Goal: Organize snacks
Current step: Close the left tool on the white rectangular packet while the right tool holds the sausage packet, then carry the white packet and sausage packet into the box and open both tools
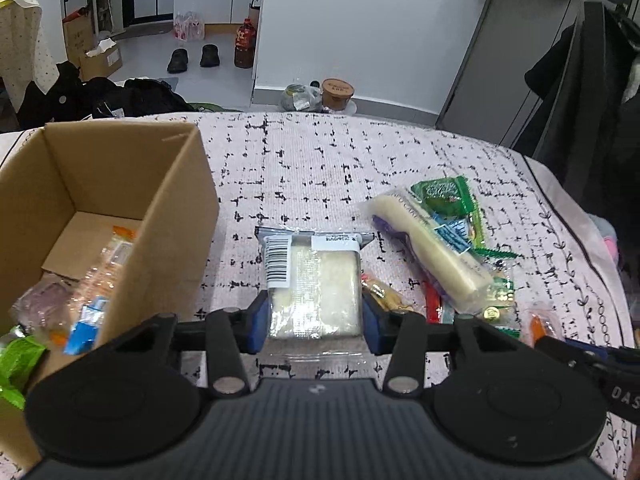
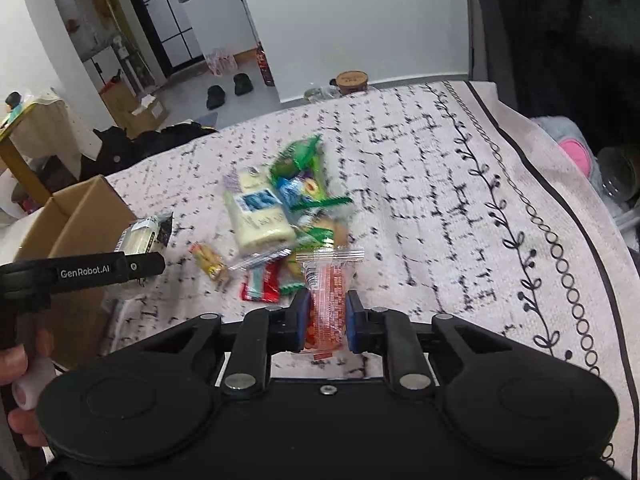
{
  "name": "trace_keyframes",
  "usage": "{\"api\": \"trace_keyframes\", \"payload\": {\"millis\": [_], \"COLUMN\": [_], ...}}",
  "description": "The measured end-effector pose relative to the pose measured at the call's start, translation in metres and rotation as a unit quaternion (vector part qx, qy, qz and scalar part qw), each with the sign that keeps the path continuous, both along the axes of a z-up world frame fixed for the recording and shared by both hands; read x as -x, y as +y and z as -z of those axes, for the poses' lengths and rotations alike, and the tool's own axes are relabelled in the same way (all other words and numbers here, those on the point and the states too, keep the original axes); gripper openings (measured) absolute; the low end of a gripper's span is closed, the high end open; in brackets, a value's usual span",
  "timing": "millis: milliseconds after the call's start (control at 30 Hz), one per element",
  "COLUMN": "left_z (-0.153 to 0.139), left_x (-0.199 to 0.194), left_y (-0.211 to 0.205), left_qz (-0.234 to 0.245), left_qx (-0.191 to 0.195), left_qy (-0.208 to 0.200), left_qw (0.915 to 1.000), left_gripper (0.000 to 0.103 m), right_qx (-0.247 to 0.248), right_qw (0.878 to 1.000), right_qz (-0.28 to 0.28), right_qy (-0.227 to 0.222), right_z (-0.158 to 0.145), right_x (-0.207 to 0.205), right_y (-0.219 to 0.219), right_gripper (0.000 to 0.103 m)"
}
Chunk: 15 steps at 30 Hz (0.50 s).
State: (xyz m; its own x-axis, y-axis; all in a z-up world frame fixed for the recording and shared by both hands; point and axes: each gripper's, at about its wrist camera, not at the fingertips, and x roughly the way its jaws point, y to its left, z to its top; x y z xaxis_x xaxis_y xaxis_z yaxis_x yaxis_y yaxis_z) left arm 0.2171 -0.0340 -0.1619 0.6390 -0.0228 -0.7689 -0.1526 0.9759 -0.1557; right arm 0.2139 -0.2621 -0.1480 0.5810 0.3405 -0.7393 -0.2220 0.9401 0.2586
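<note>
While clamped, left gripper (image 1: 314,316) on white packet (image 1: 316,284) (barcoded), right gripper (image 2: 326,316) on orange packet (image 2: 326,300).

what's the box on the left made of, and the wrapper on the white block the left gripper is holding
Box: plain brown cardboard, matte, with creased flaps. Wrapper on the white block: apparently thin clear plastic film, glossy, glinting, with a stuck-on barcode label.

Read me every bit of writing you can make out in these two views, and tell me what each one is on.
"GenRobot.AI": on the side of the left tool, seen from the right wrist.
"DAS", cut off by the frame: on the right tool's arm.
White label and barcode on the clear white pack: too small to read.
Lettering on the long pale roll: blurred.
Print on the orange packet: too small to read.
</note>
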Motion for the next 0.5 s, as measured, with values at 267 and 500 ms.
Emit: {"api": "trace_keyframes", "payload": {"millis": [267,500], "left_z": [-0.025,-0.05], "left_x": [0.015,0.027], "left_y": [0.01,0.022], "left_qz": [-0.001,-0.007], "left_qx": [0.005,0.01], "left_qy": [-0.018,-0.038], "left_qw": [0.9998,0.9992], "left_gripper": [0.045,0.045], "right_qx": [-0.012,-0.029], "right_qw": [1.0,0.999], "right_qz": [-0.005,-0.015], "right_qy": [-0.018,-0.036], "right_z": [-0.012,-0.028], "right_x": [-0.001,-0.002], "right_y": [0.016,0.031], "right_gripper": [0.018,0.018]}}
